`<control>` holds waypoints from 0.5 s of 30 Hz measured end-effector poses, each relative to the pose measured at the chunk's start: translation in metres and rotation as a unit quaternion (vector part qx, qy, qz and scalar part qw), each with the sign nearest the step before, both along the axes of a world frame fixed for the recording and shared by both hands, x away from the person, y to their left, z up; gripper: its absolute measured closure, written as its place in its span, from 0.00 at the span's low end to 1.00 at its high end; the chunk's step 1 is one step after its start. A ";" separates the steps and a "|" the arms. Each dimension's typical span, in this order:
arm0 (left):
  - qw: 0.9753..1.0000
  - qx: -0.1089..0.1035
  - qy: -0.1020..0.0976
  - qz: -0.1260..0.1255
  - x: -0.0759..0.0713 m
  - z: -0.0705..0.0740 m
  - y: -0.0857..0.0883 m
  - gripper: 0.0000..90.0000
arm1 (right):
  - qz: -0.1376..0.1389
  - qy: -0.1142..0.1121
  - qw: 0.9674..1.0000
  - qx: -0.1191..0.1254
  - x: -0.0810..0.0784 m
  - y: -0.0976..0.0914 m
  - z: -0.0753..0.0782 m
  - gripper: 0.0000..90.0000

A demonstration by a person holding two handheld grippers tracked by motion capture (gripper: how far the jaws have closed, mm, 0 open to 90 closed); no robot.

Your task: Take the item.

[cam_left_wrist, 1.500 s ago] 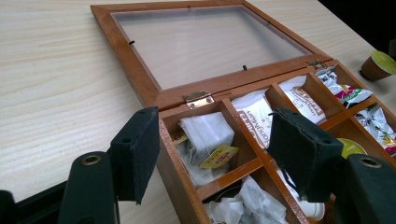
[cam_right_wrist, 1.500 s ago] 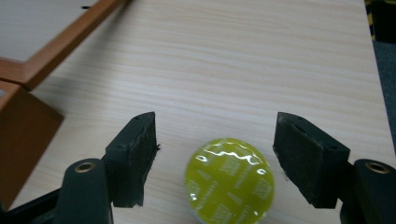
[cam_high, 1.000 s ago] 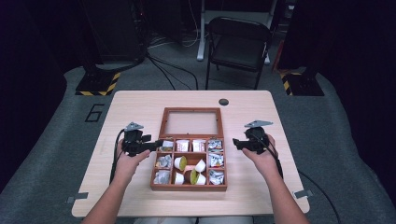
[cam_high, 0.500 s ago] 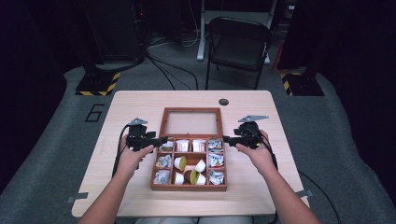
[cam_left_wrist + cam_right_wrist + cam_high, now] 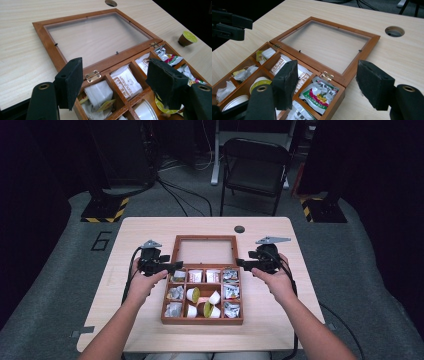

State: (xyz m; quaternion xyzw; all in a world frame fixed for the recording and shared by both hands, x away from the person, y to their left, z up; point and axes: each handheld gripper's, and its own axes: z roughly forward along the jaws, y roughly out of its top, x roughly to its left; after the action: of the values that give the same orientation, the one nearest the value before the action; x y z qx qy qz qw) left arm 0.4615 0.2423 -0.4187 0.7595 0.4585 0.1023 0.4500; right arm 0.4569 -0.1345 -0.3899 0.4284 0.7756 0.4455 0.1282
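A wooden compartment box (image 5: pixel 202 321) sits mid-table, its glass-paned lid (image 5: pixel 205 238) lying open flat behind it. Inside are tea bags (image 5: pixel 125 81), foil sachets (image 5: pixel 319 93) and small capsules (image 5: pixel 192 294). My left gripper (image 5: pixel 177 266) hovers at the box's back left corner, pointing inward. Its jaws have just been opening and stand open around the hinge area (image 5: pixel 113 75) with nothing between the pads. My right gripper (image 5: pixel 240 264) hovers at the back right corner. Its jaws (image 5: pixel 328 72) have also just been opening, and they grip nothing.
A brown capsule with a green top (image 5: pixel 187 38) stands on the table beyond the box. A cable hole (image 5: pixel 239 229) lies behind the lid. A folding chair (image 5: pixel 255 167) stands past the table's far edge. Bare tabletop (image 5: pixel 140 240) flanks the box on both sides.
Both hands have come inward toward the box's back corners and lifted a little. The jaws of both grippers stand wider apart than before. The box and lid have not moved.
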 end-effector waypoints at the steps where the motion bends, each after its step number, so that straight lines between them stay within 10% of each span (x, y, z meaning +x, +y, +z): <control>1: 1.000 -0.001 0.001 -0.001 0.002 0.000 0.000 0.35 | 0.000 -0.003 1.000 -0.002 0.000 0.000 0.002 0.38; 15: 1.000 0.011 0.014 0.012 0.020 -0.002 0.009 0.40 | 0.007 0.009 1.000 -0.021 0.014 0.004 -0.001 0.40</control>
State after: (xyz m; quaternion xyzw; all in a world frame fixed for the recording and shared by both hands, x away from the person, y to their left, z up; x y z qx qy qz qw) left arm 0.4819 0.2518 -0.4203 0.7599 0.4729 0.1020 0.4342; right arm 0.4714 -0.1308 -0.3906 0.4244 0.7890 0.4258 0.1270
